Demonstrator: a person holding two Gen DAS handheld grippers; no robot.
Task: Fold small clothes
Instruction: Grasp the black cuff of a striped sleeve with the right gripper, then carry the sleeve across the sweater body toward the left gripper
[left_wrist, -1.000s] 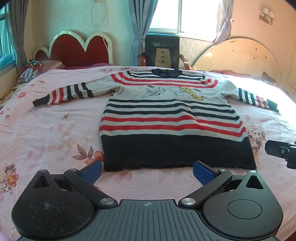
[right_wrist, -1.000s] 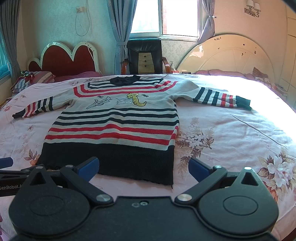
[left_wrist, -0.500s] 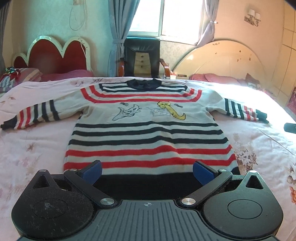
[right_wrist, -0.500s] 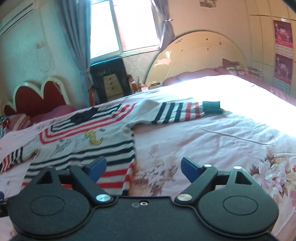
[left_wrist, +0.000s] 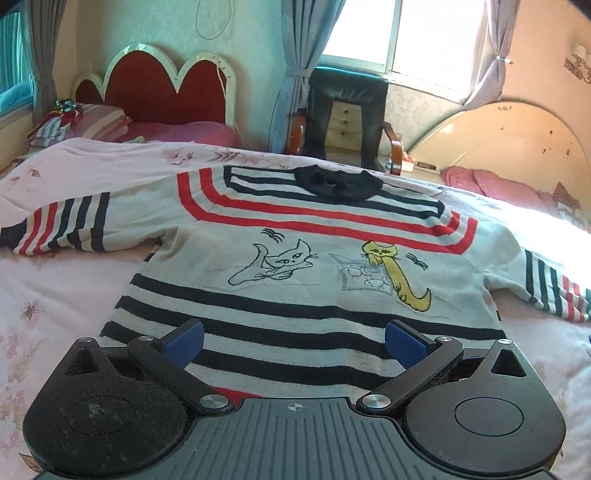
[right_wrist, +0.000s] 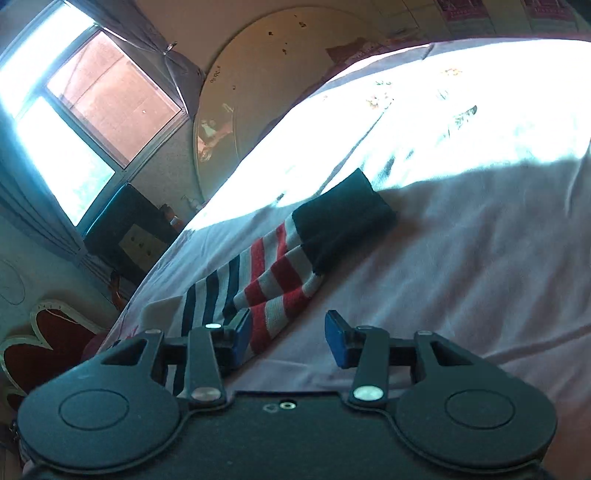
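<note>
The right gripper (right_wrist: 288, 334) was open, its jaws apart and holding nothing, with the striped end of the sweater's right sleeve (right_wrist: 273, 280) lying between them and just touching the left-hand blue pad. The left gripper (left_wrist: 293, 338) was open wide and empty too, above the lower stripes of the sweater (left_wrist: 306, 266).

The risk here, as I judge it: the right jaws could close on only the upper layer of the sleeve – or catch the bed sheet (right_wrist: 461, 258) under it – because the knit lay flat and soft against the sheet. Then the sleeve would slip out or drag the sheet when it was lifted over the body.

The sweater lay spread face up in the middle of the bed, its dark collar (left_wrist: 338, 182) away from the left gripper and both sleeves stretched out to the sides. It was grey with red and navy stripes, two cartoon cats on the chest – the cuff (right_wrist: 343, 221) was dark
</note>
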